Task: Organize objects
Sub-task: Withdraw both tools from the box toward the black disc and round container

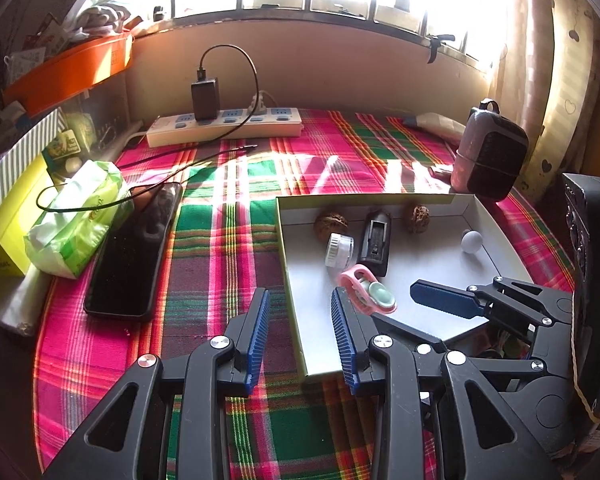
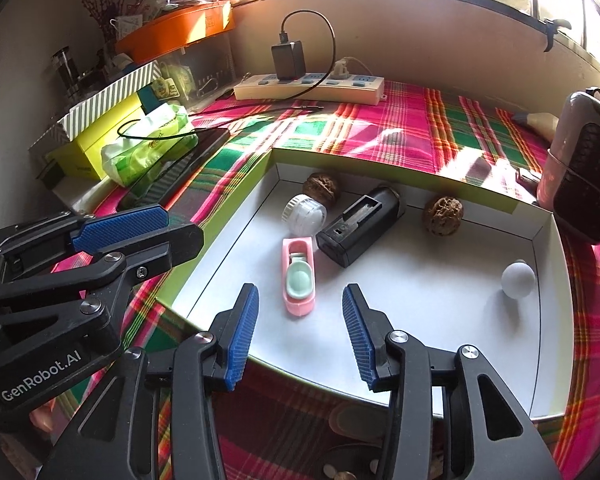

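Inside, the box (image 2: 546,320) holds walnuts (image 2: 443,215), ball (image 2: 518,278), pink clip (image 2: 299,280).

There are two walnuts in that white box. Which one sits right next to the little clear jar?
The left walnut, touching the clear jar near the box's back left corner. The other walnut lies alone, right of the black case.

White-lined box (image 2: 548,320) holds a pink clip (image 2: 298,280) lying flat — walnuts, black case, white ball around.

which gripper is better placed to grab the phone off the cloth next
Left. The left gripper is open with nothing between its jaws, over the cloth beside the box's outer wall, with the phone just ahead to its left. The right gripper, also open, hangs over the box.
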